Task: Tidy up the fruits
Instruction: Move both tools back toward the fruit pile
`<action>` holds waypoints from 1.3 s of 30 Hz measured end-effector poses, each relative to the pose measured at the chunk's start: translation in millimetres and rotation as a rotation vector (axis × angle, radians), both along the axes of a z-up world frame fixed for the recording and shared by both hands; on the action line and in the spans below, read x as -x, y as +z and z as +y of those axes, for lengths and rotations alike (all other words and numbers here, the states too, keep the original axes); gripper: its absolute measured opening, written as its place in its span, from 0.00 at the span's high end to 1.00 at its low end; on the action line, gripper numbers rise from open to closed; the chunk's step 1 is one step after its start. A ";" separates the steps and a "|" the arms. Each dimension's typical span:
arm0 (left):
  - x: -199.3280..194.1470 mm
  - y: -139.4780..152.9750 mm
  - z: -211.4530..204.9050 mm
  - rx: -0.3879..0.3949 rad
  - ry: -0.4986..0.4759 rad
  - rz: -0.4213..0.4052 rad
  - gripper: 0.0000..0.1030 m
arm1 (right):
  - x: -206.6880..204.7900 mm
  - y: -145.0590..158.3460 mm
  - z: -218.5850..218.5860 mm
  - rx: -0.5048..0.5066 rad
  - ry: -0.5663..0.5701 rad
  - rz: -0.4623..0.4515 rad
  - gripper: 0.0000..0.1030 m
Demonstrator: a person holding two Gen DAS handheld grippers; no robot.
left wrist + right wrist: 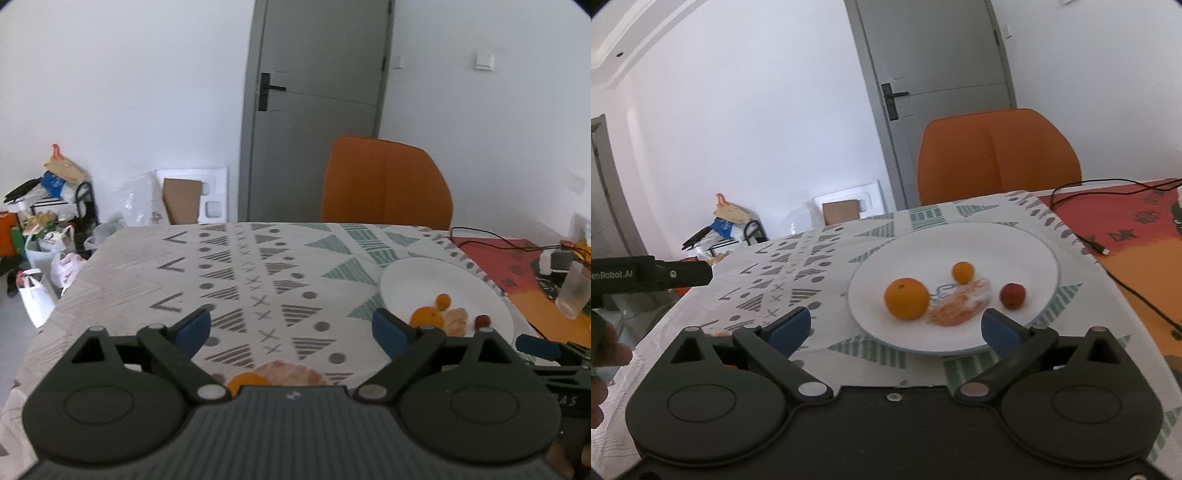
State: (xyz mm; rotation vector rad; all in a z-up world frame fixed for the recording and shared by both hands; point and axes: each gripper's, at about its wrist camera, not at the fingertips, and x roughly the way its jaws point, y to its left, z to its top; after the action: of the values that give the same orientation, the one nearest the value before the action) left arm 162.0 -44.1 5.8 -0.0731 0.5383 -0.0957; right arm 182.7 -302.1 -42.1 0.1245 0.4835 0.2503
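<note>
Both grippers stand with their blue pads spread wide and nothing between them. Farthest left, the left gripper (291,326) hangs over the bare patterned tablecloth (236,273) in the middle of the tabletop, its pads well apart above the grey triangles and crosses. Tucked under its body at the near edge lie a bit of orange fruit (245,382) and a pale orange net (291,373), both mostly hidden, so what they are stays unclear.

To the right of that, the white plate (960,240) sits on the cloth toward the table's right side, just beside the edge where the red-and-orange mat (1126,221) begins. On the plate, from left to right: a large orange (907,298), a crumpled clear wrapper with orange netting (960,304) touching it, a small orange (963,272) just behind the wrapper, and a small dark red fruit (1012,295) apart on the right. The right gripper (895,326) hovers at the plate's near rim, its right pad over the rim and its left pad over the cloth beside the plate; neither pad touches the fruit.

Further right, a black cable (1115,273) snakes over the mat. At the far edge of the table stands an orange chair (997,155), with a grey door (942,74) behind it.
</note>
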 end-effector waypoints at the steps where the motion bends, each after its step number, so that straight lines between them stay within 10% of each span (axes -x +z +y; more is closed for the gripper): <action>1: 1.6 -0.7 2.9 -0.001 0.006 0.001 0.10 | 0.0 -0.1 2.5 0.000 0.006 0.001 0.02; 24: 25.5 -27.0 49.9 0.030 0.091 0.041 0.13 | -2.9 -3.5 48.1 0.031 0.115 0.029 0.00; 39: 21.4 -59.8 60.9 0.094 0.085 0.114 0.42 | -6.9 -15.2 71.0 0.078 0.166 0.072 0.03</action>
State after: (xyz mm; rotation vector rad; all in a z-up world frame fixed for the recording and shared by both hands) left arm 140.6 16.8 -53.9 -0.1939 0.6440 -0.0343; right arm 189.6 -231.1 -57.3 0.0170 0.5756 0.3903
